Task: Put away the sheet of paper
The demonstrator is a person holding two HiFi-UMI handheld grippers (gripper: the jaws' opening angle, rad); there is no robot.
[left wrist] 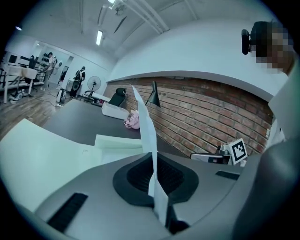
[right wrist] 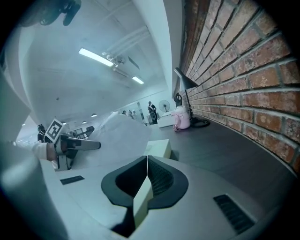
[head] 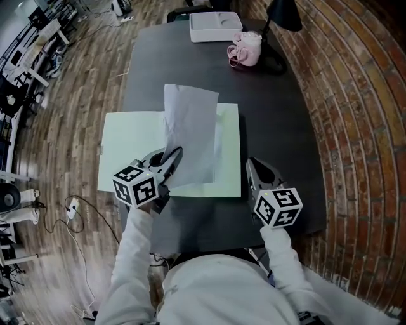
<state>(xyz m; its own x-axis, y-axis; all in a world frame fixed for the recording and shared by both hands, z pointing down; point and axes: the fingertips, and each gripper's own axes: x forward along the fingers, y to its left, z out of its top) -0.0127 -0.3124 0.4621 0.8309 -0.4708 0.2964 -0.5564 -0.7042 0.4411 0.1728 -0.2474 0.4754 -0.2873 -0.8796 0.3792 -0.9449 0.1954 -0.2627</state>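
Left tongs [head: 172, 155] pinch the paper [head: 190, 127], right tongs [head: 251, 165] seemingly the folder [head: 127, 146], lamp [head: 283, 14] beyond.

I note bare desk [head: 276, 127] right of the folder [head: 136, 149]. Tray [head: 214, 26], pink item [head: 246, 49] and lamp [head: 282, 16] crowd the far end. A brick wall [head: 346, 95] hems the right.

We find the folder [head: 130, 146] on the table's [head: 279, 120] near half, the sheet of paper [head: 190, 136] over it. Far behind sits the tray [head: 214, 26], a lamp [head: 282, 16] at its right.
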